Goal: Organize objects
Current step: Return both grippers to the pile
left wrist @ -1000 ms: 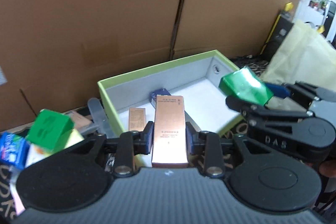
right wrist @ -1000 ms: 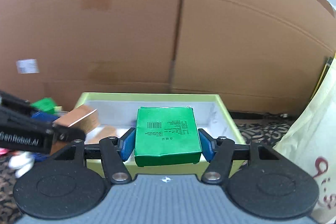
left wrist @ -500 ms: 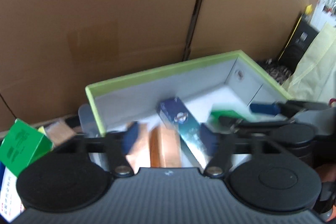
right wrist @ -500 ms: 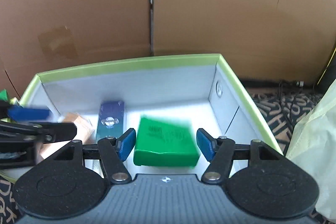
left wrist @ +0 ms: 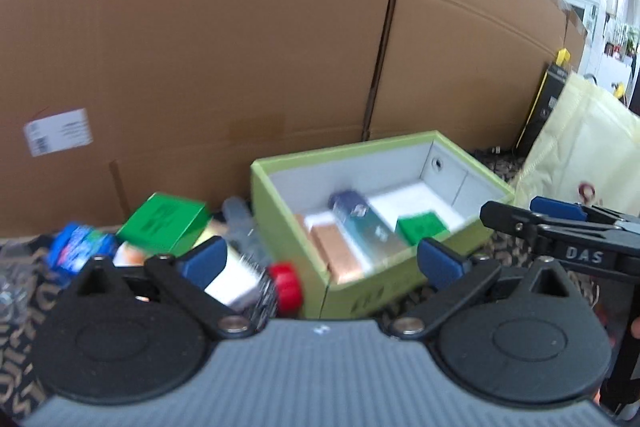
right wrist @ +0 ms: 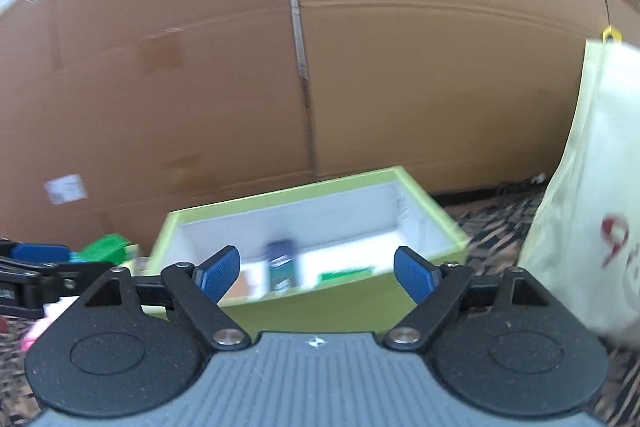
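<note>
A lime-green open box with a white inside holds a copper carton, a dark blue carton and a flat green packet. The blue carton and green packet also show in the right wrist view. My left gripper is open and empty, pulled back in front of the box. My right gripper is open and empty, also back from the box, and it shows at the right of the left wrist view.
A heap left of the box holds a green carton, a blue packet, a red-capped item and a white box. A cardboard wall stands behind. A cream bag stands right of the box.
My left gripper let go of the copper carton and my right gripper let go of the green packet; both now lie in the box. Both grippers opened and pulled back.
</note>
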Tool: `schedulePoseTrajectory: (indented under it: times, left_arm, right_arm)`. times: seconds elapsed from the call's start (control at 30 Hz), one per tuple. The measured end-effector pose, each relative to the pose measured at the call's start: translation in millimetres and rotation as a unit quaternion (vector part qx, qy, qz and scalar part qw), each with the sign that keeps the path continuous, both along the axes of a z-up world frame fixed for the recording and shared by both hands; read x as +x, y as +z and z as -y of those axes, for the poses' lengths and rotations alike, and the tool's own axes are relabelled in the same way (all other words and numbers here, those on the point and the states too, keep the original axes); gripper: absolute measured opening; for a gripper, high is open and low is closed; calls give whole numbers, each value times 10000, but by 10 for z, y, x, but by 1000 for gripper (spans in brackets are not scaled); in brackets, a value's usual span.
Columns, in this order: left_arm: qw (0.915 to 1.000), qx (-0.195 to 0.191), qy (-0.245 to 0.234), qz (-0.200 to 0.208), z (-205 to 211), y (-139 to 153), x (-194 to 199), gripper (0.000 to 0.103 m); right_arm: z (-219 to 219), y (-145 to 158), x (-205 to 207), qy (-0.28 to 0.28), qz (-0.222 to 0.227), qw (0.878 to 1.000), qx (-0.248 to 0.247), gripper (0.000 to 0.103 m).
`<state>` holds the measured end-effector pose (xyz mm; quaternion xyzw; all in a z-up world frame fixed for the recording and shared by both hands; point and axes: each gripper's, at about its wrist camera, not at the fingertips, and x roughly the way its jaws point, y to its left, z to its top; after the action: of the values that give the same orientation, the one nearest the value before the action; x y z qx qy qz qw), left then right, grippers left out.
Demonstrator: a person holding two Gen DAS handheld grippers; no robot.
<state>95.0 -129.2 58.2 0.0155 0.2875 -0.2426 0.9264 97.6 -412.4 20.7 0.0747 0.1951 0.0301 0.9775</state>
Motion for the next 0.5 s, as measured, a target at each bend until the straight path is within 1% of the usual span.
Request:
schedulePoseTrajectory:
  times: [0.07,0.13,0.2,0.3,0.37,0.5]
  left_arm:
    - [9999,68,38,74,-142,-46,-194,103]
    - [9996,174,156,148,-295,-105,-364,103]
    - [9991,249,312,162,-475,-185,-503,103]
    - [9982,216,562,34,-746,-319,-641,103]
    - [9971,196,731,-89,-921,-408,-707,103]
    - [9938,293,1039,-257,-1225,-597,-785,103]
  right_arm:
    - [-64,-106,-187,151,-41,9991,391,91]
    - [-176,-207,-365,284,-143,9977,606,91]
    - [-311,-333,-486,389,-204,9973,596,91]
    - [-530,-491,-636,527,-278,9971,482,91]
    - [-678,-586,-682,627,-332,9965,439,91]
    - [-994,-713,-717,888,-484,9945,286,91]
